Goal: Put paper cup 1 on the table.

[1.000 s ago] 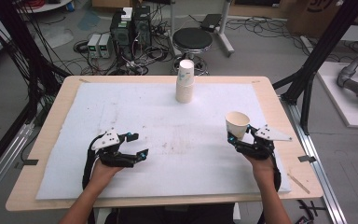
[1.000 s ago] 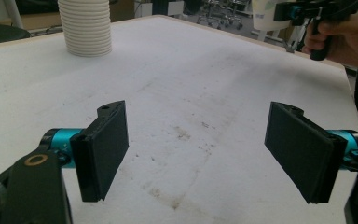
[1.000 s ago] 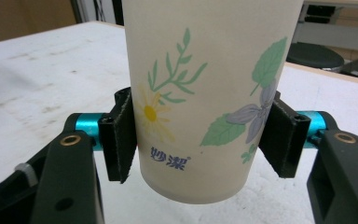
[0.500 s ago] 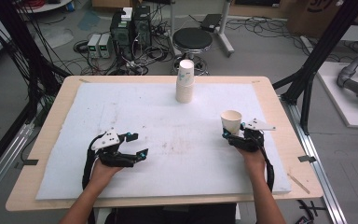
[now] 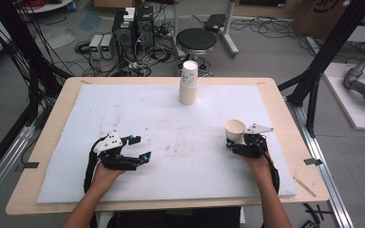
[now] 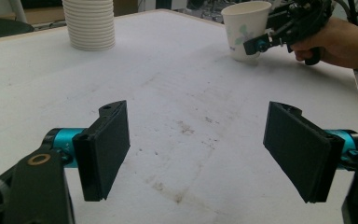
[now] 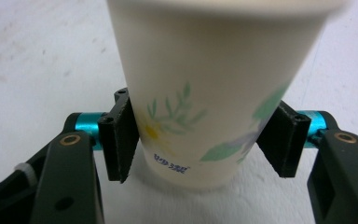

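Since a moment ago, the right hand-held gripper (image 5: 237,144) has carried the paper cup (image 5: 235,130) toward the middle of the bench (image 5: 52,187), and the cup now stands upright on the white mat (image 5: 138,114). Its jaws squeeze the cup low down on both sides, likely so it stays steady. The stack of paper cups (image 5: 189,83) waits at the far edge. The left hand-held gripper (image 5: 139,148) rests wide open, holding nothing. Small blue writing under the cup's flower is too blurry to read.
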`<state>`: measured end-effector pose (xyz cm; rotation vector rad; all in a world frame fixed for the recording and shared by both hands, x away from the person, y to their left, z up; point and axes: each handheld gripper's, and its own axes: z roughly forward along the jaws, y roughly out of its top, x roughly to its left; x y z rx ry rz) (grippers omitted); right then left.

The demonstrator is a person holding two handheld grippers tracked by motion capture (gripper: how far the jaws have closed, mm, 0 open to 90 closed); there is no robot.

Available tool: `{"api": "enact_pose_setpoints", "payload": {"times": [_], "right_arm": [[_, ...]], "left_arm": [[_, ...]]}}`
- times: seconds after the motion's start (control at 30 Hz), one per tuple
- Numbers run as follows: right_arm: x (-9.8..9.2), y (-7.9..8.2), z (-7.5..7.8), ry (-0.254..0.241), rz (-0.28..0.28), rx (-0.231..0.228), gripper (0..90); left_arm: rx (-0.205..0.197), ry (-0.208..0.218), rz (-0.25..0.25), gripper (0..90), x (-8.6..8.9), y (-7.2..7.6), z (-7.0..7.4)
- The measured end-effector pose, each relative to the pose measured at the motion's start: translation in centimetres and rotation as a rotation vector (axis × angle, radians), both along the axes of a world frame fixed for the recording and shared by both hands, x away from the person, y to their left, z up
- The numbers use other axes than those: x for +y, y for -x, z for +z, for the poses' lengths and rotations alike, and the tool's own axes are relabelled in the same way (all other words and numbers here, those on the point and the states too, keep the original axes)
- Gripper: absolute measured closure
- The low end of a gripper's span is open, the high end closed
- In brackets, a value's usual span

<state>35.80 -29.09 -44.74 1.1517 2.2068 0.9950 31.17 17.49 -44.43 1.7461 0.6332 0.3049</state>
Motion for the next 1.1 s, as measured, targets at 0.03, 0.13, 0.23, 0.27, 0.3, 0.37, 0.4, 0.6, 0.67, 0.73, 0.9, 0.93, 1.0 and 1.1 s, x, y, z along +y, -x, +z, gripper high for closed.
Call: {"api": "enact_pose_setpoints", "payload": {"times": [0.03,0.13,0.23,0.27,0.3,0.37,0.4,0.6,0.67,0.73,0.9,0.93,1.0,1.1], "right_arm": [[-0.2,0.2,-0.1,0.002,0.006,-0.002,36.9],[-0.7,0.3,-0.3,0.002,0.017,0.015,36.3],[-0.8,0.4,-0.4,0.005,0.021,0.026,31.3],[-0.8,0.5,-0.4,0.000,0.013,0.023,25.5],[-0.9,0.5,-0.3,-0.011,-0.001,0.024,19.1],[-1.2,0.6,-0.2,-0.057,-0.011,0.046,18.7],[-1.4,0.8,-0.1,-0.061,-0.011,0.045,18.7],[-2.3,2.7,1.0,-0.071,-0.017,0.031,18.7],[-2.7,3.6,1.5,-0.082,-0.013,0.015,18.7],[-3.0,4.6,2.0,-0.093,-0.014,-0.006,18.7],[-3.8,6.9,3.1,-0.182,-0.031,-0.070,18.7],[-3.9,7.3,3.4,-0.198,-0.028,-0.086,18.7],[-3.9,7.9,3.8,-0.207,-0.018,-0.118,18.7],[-3.8,8.3,4.0,-0.213,0.005,-0.158,18.7]], "left_arm": [[0.000,-0.001,0.001,22.5,0.0,0.0,0.0],[0.003,0.003,-0.001,22.6,0.0,0.0,0.0],[0.003,0.001,0.000,22.6,-0.1,-0.1,0.0],[0.003,0.002,0.000,22.7,-0.1,-0.1,0.0],[0.003,0.002,-0.001,22.7,-0.1,-0.1,0.0],[0.002,0.002,-0.004,22.6,-0.1,-0.1,0.0],[0.004,0.005,-0.003,22.6,-0.1,-0.2,0.0],[-0.003,0.010,0.019,21.6,0.2,-0.1,0.1],[-0.008,0.025,0.050,19.3,0.4,-0.1,0.2],[-0.005,0.050,0.068,17.0,0.7,-0.2,0.4],[-0.014,0.085,0.102,15.9,1.4,-0.2,0.7],[-0.019,0.089,0.107,15.9,1.4,-0.1,0.7],[-0.028,0.092,0.110,16.0,1.6,-0.1,0.8],[-0.042,0.102,0.119,17.3,1.8,0.0,1.0]]}}
